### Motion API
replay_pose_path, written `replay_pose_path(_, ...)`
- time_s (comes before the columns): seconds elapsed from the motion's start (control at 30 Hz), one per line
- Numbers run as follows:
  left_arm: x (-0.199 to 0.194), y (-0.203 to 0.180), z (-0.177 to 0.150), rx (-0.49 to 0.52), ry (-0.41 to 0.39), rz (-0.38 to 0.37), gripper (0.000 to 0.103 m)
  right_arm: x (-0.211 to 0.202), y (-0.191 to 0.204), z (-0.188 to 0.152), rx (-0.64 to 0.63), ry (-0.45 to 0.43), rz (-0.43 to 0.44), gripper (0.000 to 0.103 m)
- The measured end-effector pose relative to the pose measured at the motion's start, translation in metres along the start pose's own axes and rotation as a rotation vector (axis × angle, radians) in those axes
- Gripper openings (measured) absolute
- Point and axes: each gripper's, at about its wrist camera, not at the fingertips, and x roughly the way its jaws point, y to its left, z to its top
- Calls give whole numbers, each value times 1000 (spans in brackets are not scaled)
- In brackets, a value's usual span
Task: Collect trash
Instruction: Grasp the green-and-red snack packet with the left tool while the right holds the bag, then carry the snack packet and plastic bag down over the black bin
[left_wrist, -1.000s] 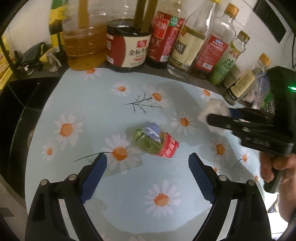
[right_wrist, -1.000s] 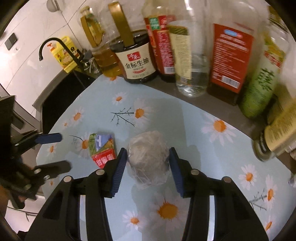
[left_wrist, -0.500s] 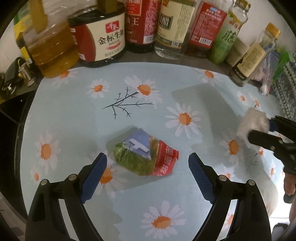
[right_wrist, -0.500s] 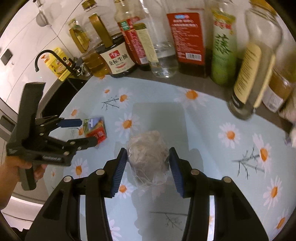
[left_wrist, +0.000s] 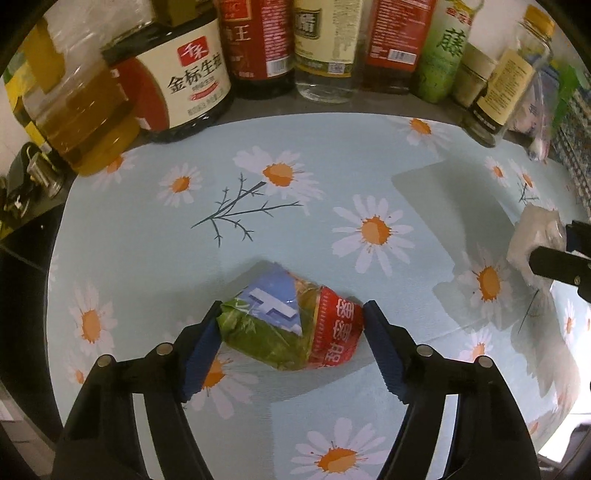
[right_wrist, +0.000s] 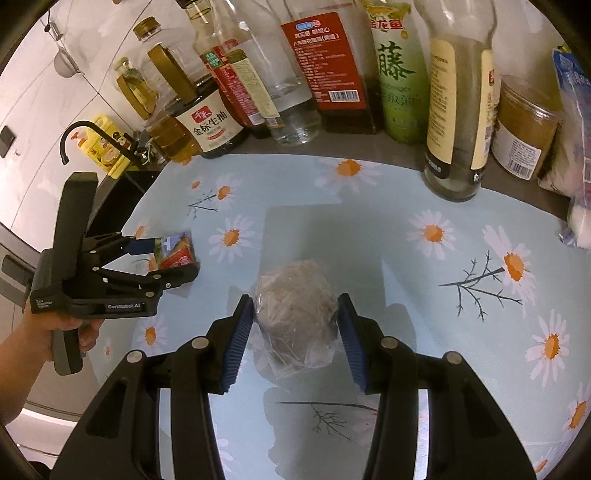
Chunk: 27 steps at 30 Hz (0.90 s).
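A crumpled snack wrapper (left_wrist: 291, 325) lies on the daisy-print cloth (left_wrist: 332, 177), long axis crosswise, squarely between the closing left gripper (left_wrist: 290, 325) pads. To its right, the right gripper (right_wrist: 295, 325) clamps a plastic-wrapped wad (right_wrist: 295, 314).
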Motion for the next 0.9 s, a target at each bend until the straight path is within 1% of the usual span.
replay_pose_path(0.2, -6, -4, -2, 4, -12, -10, 71, -2, 2, -2, 2, -4, 2, 48)
replay_pose_path(0.3, -16, -1, -7, 2, -25, -17, 71, -3, 6, -4, 2, -5, -3, 48)
replay_pose_path(0.47, -40, 11, -24, -4, -62, -42, 71, -4, 20, -11, -1, 1, -17, 48)
replay_pose_path(0.6, -60, 20, -42, -4, -86, -69, 71, -7, 38, -19, -2, -4, -34, 48)
replay_pose_path(0.8, -78, 31, -68, 26, -124, -117, 71, -15, 80, -38, -2, -22, -63, 48)
replay_pose_path(0.9, -91, 37, -88, 44, -138, -136, 71, -20, 102, -50, 4, -31, -76, 48)
